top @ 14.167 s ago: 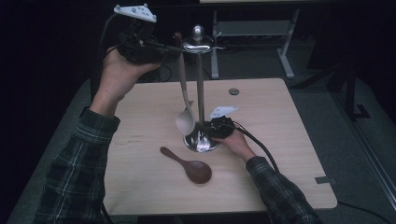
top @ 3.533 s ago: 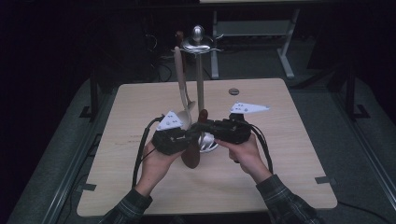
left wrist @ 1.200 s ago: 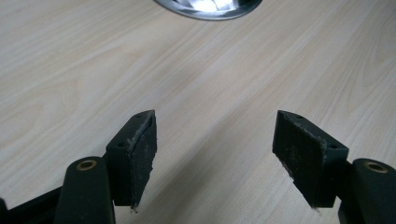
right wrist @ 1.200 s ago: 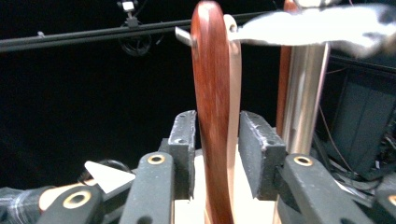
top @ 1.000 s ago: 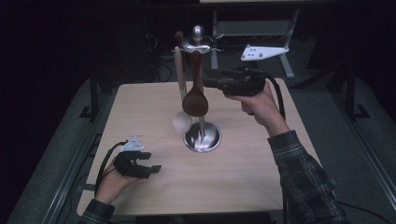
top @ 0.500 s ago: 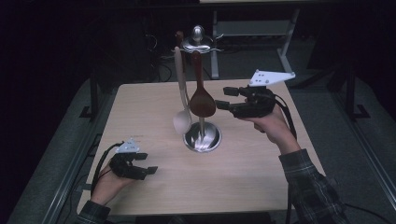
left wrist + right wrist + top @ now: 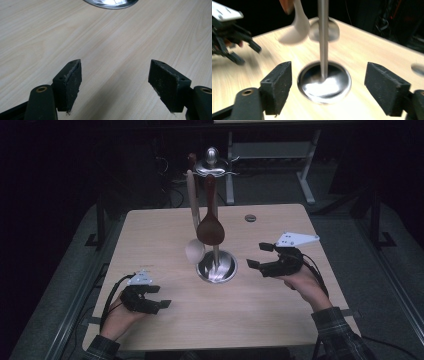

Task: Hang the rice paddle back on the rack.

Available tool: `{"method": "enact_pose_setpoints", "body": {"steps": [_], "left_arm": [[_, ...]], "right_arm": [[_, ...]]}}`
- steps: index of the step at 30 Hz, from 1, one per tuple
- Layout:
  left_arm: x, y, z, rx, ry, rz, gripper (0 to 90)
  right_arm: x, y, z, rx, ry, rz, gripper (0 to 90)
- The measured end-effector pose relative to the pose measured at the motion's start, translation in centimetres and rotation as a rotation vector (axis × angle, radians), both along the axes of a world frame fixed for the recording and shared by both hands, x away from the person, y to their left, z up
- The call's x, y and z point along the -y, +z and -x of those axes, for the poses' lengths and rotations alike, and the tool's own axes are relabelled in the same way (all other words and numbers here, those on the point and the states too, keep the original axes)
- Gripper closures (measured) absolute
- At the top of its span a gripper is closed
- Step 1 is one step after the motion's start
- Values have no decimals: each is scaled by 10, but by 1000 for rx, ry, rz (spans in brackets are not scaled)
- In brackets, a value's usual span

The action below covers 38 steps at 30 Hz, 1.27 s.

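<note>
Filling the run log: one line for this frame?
left gripper: open, empty, low over table | right gripper: jaws just opening, empty, beside stand | brown spoon, pale spoon: hanging on stand

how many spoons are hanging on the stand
2: a dark brown spoon hangs at the front of the metal stand, and a pale spoon hangs just to its left. Another could be hidden behind the pole.

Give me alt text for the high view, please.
A metal utensil stand on a wooden table holds a hanging brown wooden spoon and a pale spoon. A person's left tool and right tool rest open and empty on either side.
</note>
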<state>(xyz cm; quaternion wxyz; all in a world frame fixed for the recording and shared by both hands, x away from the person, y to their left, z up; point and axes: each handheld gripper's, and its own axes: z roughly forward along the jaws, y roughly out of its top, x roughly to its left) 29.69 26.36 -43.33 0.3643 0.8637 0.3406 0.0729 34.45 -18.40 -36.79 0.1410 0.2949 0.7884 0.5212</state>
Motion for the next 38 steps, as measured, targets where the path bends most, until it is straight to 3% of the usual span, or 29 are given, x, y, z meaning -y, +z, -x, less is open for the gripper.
{"method": "enact_pose_setpoints", "body": {"steps": [8,12,19,30,38], "left_arm": [[4,-7,1,-2,-10,-13,261],[3,-9,0,12,-11,-17,258],[7,-15,2,4,-18,-17,239],[7,-20,1,4,-7,-35,234],[7,-21,0,4,-2,-48,236]], "right_arm": [[18,-43,14,-62,-56,49,157],[26,-58,22,-84,-79,64,140],[40,-78,37,-119,-125,76,138],[48,-94,47,-170,-161,130,139],[47,-96,45,-163,-161,149,137]]}}
